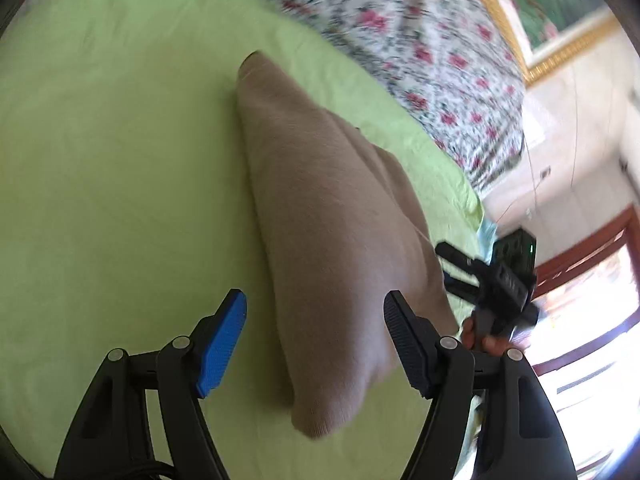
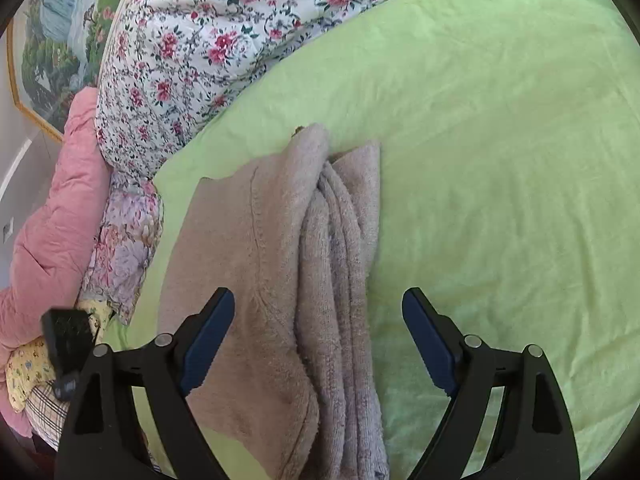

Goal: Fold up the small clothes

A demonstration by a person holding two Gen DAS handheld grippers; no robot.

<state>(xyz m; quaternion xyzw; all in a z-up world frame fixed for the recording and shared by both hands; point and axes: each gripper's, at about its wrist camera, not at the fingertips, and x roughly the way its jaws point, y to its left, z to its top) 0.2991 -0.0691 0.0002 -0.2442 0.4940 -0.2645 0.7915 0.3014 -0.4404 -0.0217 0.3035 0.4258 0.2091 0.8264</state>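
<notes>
The left gripper [image 1: 316, 344] stands wide, holding nothing, its jaws straddling the near end of the beige fleece garment [image 1: 320, 216], which lies lengthwise on the green bedsheet [image 1: 112, 168]. The right gripper [image 2: 318, 336] is equally wide and empty, poised over the same garment [image 2: 248, 264], where the smooth outer panel meets a bundle of stacked folded edges [image 2: 344, 256] on its right side. The garment looks already folded into a long narrow strip, so the step in hand is probably a crosswise fold, near end to far end. To do it well, each gripper should close on every layer at a near corner, not only the top one, since the stacked edges could slide apart. Lift both corners evenly and lay them square on the far edge. The floral quilt [image 2: 192, 48] lies beyond the garment, apart from it.
</notes>
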